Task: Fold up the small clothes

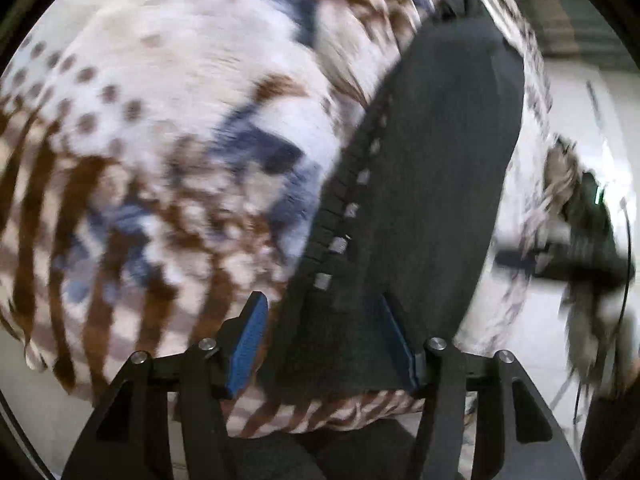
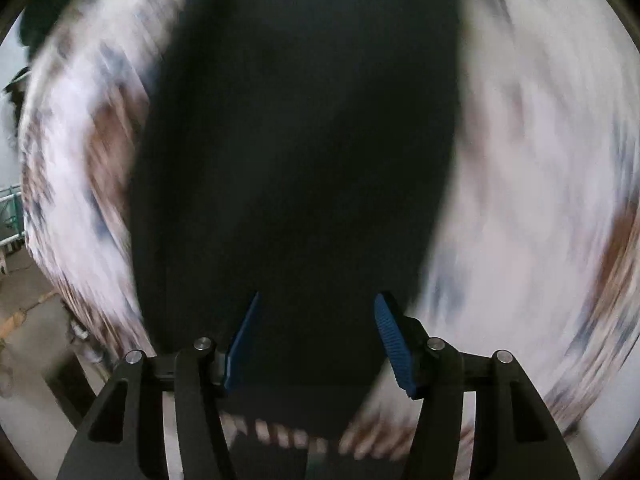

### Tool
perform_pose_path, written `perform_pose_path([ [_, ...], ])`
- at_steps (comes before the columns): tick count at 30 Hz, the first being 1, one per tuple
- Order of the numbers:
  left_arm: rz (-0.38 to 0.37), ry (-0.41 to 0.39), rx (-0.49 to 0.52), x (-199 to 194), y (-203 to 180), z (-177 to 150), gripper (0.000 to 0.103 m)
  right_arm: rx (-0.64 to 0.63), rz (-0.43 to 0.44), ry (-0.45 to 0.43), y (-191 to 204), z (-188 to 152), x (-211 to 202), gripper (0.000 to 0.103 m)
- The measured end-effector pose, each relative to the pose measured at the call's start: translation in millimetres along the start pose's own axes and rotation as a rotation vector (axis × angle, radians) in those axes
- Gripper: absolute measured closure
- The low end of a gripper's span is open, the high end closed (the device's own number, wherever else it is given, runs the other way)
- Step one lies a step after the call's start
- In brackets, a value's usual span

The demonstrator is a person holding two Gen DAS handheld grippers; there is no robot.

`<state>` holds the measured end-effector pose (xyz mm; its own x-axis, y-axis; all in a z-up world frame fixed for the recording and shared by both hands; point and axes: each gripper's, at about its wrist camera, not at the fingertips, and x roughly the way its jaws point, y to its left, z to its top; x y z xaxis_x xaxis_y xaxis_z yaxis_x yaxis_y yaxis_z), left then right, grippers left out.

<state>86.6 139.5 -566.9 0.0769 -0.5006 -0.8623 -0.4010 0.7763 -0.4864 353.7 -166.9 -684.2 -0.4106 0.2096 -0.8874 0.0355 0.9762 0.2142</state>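
A small dark garment (image 1: 420, 184) with a ribbed edge lies on a white cloth patterned in brown and blue (image 1: 160, 140). My left gripper (image 1: 324, 340) is open, its blue pads either side of the garment's near end. In the right wrist view the same dark garment (image 2: 300, 160) fills the middle, badly blurred, over the patterned cloth (image 2: 520, 160). My right gripper (image 2: 316, 340) is open with the garment's near end between its pads. The right gripper also shows in the left wrist view (image 1: 580, 248), blurred, at the far right.
A white tabletop (image 1: 560, 340) shows beyond the patterned cloth's right edge. In the right wrist view, floor and a teal rack (image 2: 10, 216) show at the far left past the cloth's edge.
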Motion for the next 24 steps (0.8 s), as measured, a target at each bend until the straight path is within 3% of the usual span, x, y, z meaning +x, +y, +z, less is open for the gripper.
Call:
perform_pose_path([
  [2,0.043,0.019,0.014,7.5,-4.3,-1.8,0.095,0.058,0.039,0.072,-17.8,-36.0,36.9,0.046],
  [5,0.06,0.036,-0.009,8.9,-0.3,0.9,0.095,0.086,0.024,0.022,-29.9,-77.1,67.9,0.084],
  [7,0.043,0.073,-0.001,3.8,-1.0,6.0,0.094,0.124,0.035,0.012,-37.2,-86.3,74.5,0.089],
  [10,0.106,0.109,0.042,-20.7,-16.0,20.1,0.085,0.122,0.058,0.034,-42.5,-85.2,67.1,0.089],
  [11,0.1,0.105,0.051,-31.2,-22.5,25.6,0.075,0.118,0.071,0.041,-44.4,-81.0,58.8,0.088],
  [12,0.072,0.086,0.062,-45.5,-29.4,33.6,0.059,0.125,0.097,0.035,-50.2,-75.7,44.4,0.083],
  [13,0.046,0.051,0.079,-61.3,-40.9,46.7,0.051,0.133,0.129,0.025,-54.7,-71.8,33.0,0.077],
  [14,0.034,0.019,0.093,-69.8,-52.8,58.0,0.044,0.151,0.188,-0.018,-62.7,-64.8,11.4,0.06],
  [15,-0.006,-0.023,0.117,-79.3,-68.3,79.5,0.044,0.163,0.216,-0.062,-68.7,-59.2,-4.5,0.05],
  [19,-0.083,-0.129,0.203,-72.9,-122.5,173.2,0.044,0.194,0.282,-0.255,-95.2,-8.5,-72.4,0.05],
  [22,-0.086,-0.205,0.245,-43.0,-169.0,256.1,0.044,0.205,0.295,-0.38,-113.3,47.3,-114.1,0.05],
  [24,-0.101,-0.201,0.249,-19.2,-183.7,301.4,0.044,0.21,0.308,-0.454,-124.2,89.5,-138.0,0.05],
])
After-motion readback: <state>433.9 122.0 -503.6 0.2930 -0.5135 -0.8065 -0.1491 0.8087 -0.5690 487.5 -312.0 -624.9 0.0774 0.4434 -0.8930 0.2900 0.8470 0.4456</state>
